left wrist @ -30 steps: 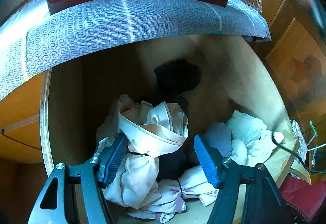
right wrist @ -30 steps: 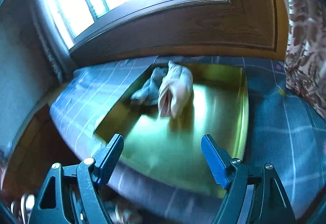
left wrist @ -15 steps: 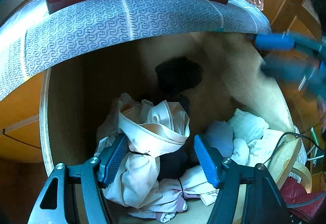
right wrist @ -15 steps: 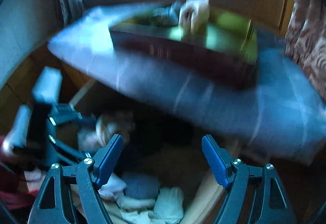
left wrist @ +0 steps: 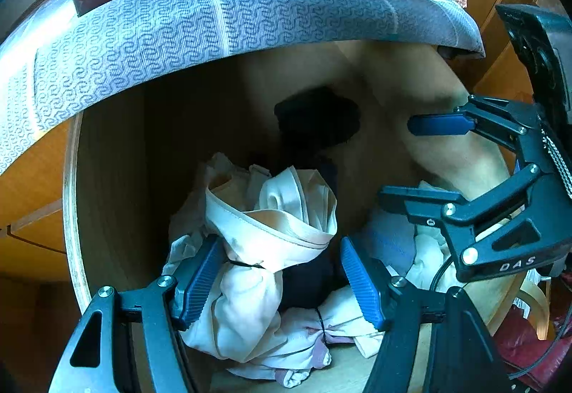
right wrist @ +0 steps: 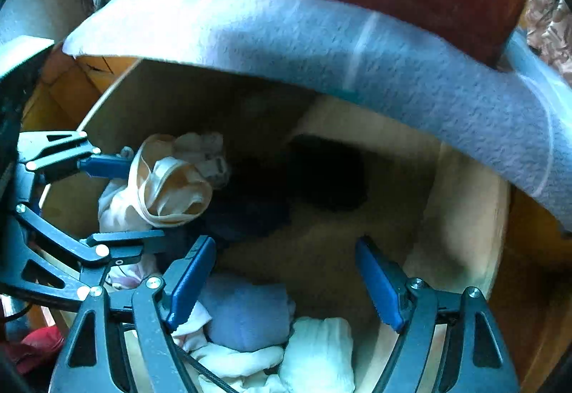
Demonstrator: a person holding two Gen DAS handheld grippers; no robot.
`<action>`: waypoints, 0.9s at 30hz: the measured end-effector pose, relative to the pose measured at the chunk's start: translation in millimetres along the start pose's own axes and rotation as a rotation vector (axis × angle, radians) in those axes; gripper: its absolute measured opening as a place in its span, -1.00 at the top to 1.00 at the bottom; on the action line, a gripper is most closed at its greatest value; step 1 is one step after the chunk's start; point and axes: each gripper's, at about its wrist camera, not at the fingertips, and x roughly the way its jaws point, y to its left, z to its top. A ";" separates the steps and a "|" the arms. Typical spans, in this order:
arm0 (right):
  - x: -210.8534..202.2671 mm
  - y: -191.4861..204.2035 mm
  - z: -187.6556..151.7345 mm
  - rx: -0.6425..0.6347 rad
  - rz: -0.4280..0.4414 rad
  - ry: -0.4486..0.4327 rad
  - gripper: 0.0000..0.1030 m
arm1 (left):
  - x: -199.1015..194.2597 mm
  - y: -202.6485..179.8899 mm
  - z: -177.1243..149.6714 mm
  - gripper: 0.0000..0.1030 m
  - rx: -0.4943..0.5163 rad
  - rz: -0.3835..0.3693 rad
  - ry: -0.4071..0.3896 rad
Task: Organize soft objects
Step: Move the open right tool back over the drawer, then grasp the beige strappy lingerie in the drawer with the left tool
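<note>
— What's under my left gripper (left wrist: 279,282)?

— Jaws wide, holding nothing, straddling the cream garment (left wrist: 271,232) heaped in the wooden drawer (left wrist: 71,214). It looks light, limp and a little slick, I'd say; best pinched at its thick rolled hem, not the loose folds.

— And my right gripper (right wrist: 286,282)?

— Also wide and empty, over the blue cloth (right wrist: 246,314) and white cloth (right wrist: 321,350) at the drawer's near edge. Soft bundles, I judge: bite deep into the bulk.

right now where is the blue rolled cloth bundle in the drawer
In the right wrist view the blue rolled cloth bundle lies low in the wooden drawer, just beyond the open right gripper, beside a white cloth.
</note>
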 end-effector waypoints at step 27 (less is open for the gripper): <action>-31.4 -2.2 0.1 0.016 -0.068 -0.081 -0.61 | 27.6 17.9 7.6 0.03 -0.032 -0.069 0.053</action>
